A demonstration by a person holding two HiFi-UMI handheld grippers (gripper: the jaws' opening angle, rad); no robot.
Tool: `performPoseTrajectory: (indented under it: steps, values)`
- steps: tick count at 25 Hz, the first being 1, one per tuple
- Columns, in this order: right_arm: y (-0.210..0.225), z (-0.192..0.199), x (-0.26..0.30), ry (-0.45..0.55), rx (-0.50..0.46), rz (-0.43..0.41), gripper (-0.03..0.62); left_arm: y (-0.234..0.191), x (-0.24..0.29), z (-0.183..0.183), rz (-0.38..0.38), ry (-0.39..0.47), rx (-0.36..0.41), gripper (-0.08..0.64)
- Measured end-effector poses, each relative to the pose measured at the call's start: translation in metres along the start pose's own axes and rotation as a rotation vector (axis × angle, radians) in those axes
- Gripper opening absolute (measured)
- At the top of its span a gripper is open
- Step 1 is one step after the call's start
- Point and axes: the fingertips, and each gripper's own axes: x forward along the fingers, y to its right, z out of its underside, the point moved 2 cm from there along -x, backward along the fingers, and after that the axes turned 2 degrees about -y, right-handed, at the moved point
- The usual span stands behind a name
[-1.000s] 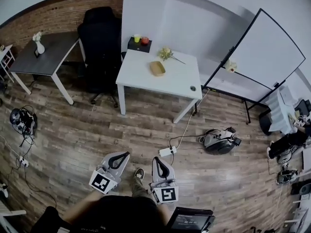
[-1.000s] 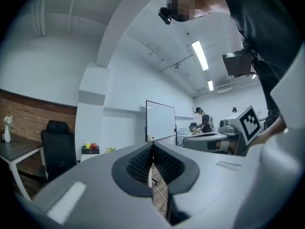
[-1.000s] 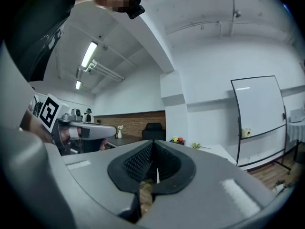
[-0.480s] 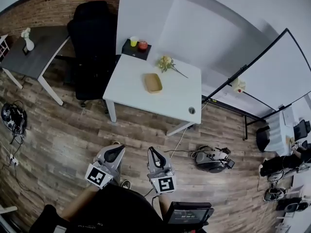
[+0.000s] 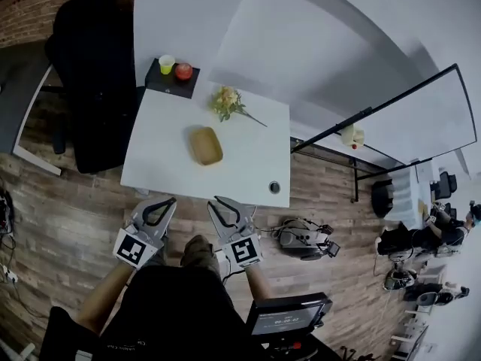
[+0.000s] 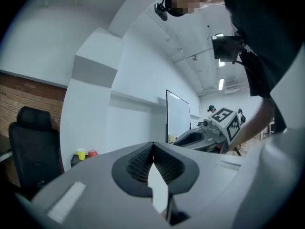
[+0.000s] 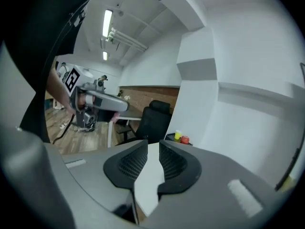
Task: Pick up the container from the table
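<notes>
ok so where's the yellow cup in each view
Head view: yellow cup upper left, on a black box by the white table's far left corner.
Left gripper view: low left, just right of the black chair.
Right gripper view: centre, just right of the black chair.
Shared landmark: the black chair.

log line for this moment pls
stage: pre-grasp | container: on white table, untouched | left gripper: shut, empty | right gripper: jaws opening, nothing between

Wood-plank floor (image 5: 75, 224), brick wall (image 5: 37, 10), white table (image 5: 248, 164), black office chair (image 5: 90, 74) and a whiteboard (image 5: 421, 126)
</notes>
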Motion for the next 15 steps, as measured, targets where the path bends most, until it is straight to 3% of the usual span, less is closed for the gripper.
performPoseTrajectory:
  steps: [3,7,15]
  values:
    - [0.033,0.023,0.044,-0.076,-0.145,-0.108,0.124,-0.022,0.032,-0.002,-0.001,-0.008,-0.010,0.002]
    - [0.067,0.068,0.106,-0.191,-0.274,-0.268,0.163,-0.046,0.062,0.004,-0.071,-0.045,-0.021,0.002]
    - [0.096,0.171,0.181,-0.380,-0.571,-0.629,0.178,-0.077,0.092,0.018,-0.346,-0.112,-0.088,0.002]
